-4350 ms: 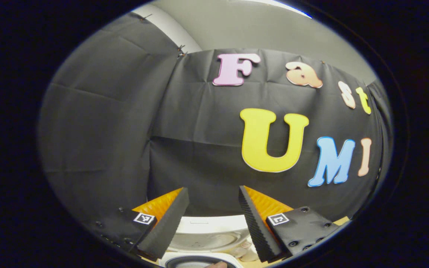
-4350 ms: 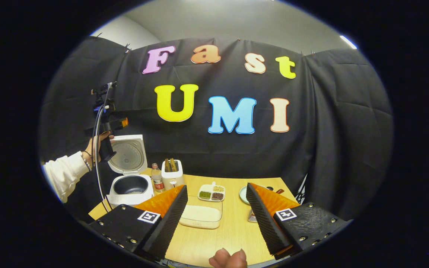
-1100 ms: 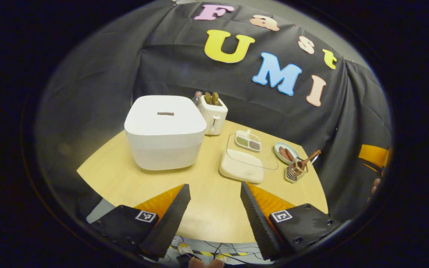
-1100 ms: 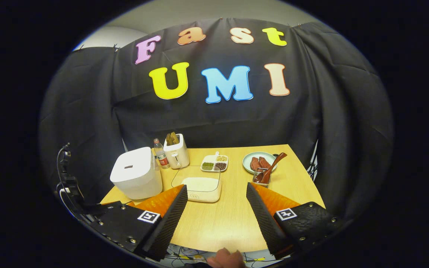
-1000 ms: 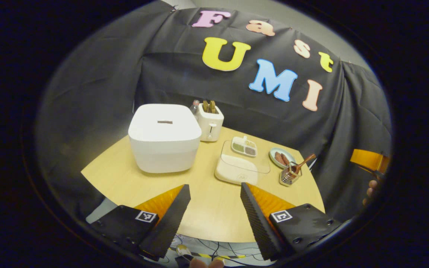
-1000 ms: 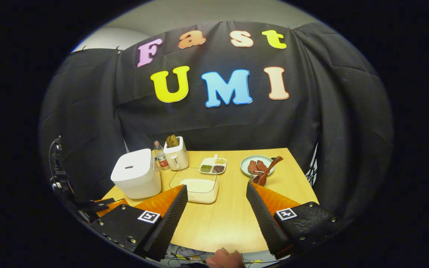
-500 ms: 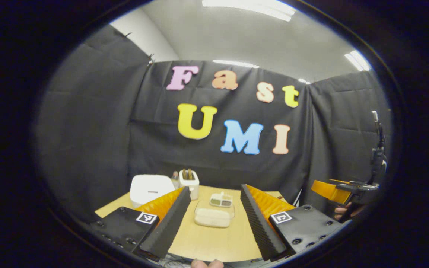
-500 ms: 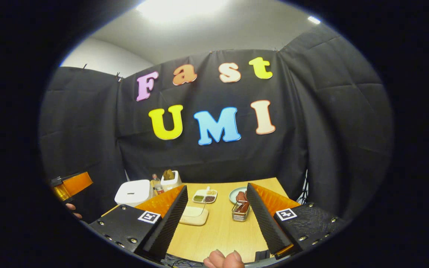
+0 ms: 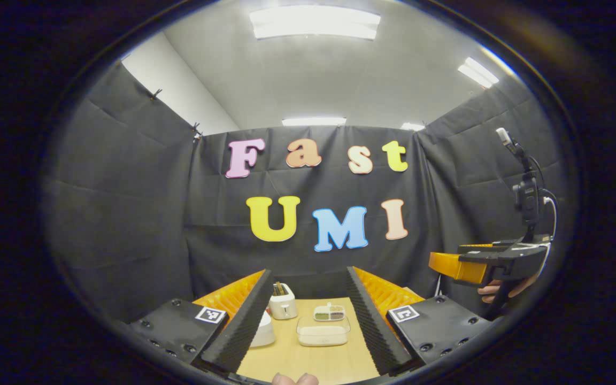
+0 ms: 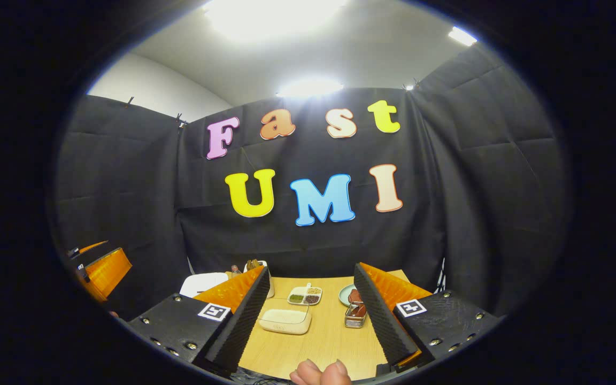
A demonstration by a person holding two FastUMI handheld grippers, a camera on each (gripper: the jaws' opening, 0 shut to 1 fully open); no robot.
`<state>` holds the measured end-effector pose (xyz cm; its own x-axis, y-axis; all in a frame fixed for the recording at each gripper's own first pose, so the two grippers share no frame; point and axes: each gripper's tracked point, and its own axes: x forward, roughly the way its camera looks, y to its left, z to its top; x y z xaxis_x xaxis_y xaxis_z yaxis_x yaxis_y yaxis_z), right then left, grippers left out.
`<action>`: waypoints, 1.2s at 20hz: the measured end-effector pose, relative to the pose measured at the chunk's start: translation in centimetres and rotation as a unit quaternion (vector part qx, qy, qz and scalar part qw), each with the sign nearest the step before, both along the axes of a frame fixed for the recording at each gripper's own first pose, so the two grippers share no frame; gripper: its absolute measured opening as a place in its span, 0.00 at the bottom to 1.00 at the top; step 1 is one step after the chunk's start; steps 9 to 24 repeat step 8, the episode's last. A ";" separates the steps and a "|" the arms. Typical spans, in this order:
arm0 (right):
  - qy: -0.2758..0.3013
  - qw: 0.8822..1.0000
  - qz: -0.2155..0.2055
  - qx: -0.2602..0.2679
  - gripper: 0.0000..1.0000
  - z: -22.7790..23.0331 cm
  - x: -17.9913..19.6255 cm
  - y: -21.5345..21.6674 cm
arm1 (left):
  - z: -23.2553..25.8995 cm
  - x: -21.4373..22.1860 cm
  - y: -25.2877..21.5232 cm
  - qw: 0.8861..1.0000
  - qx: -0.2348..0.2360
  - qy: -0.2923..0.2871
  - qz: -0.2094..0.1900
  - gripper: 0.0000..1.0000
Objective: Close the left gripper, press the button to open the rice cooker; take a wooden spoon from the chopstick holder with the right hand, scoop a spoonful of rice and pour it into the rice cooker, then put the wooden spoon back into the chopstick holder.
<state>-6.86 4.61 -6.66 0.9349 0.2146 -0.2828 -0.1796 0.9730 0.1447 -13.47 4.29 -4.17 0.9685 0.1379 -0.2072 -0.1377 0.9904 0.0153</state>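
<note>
The left gripper [image 9: 308, 321] has its fingers apart and holds nothing; the right gripper [image 10: 310, 315] is also spread wide and empty. Both hang near the front edge of the surface [image 10: 329, 342], well apart from everything. The rice cooker [image 10: 203, 283] stands closed at the far left, so I judge that no step is started. The next move calls for bringing the left fingers together and pressing the button, which I cannot make out. The chopstick holder [image 10: 356, 315] waits at the right, the rice container [image 10: 285, 321] in the middle. A toaster [image 9: 282, 307] and a divided dish [image 10: 305, 295] stand farther back; nothing blocks the way.
</note>
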 end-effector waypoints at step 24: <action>-0.013 0.999 0.033 -0.009 0.97 0.3 -0.4 4.8 | 0.5 -4.8 3.9 0.999 -0.005 0.000 0.048 0.94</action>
